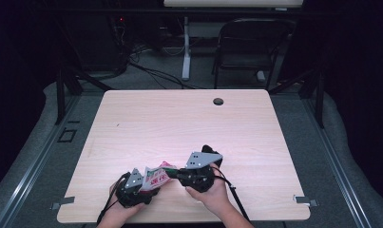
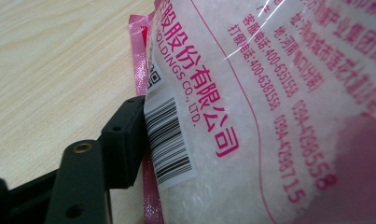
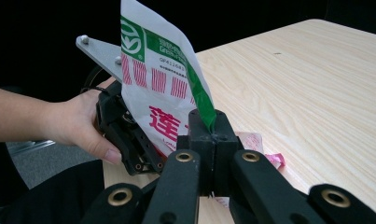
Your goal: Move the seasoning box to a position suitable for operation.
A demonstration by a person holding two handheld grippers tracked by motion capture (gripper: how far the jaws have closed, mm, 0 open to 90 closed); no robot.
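Reading "HOLDINGS CO., LTD." + barcode on salt bag (image 2: 251, 116); right gripper (image 3: 213, 135) pinching edge.

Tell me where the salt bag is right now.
In the high view the bag sits near the table's front edge, left of centre, between the left gripper and right gripper, which pinches its edge.

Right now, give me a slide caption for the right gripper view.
Right gripper jaws pinch the green edge of a white printed bag, with the left gripper at its other side.
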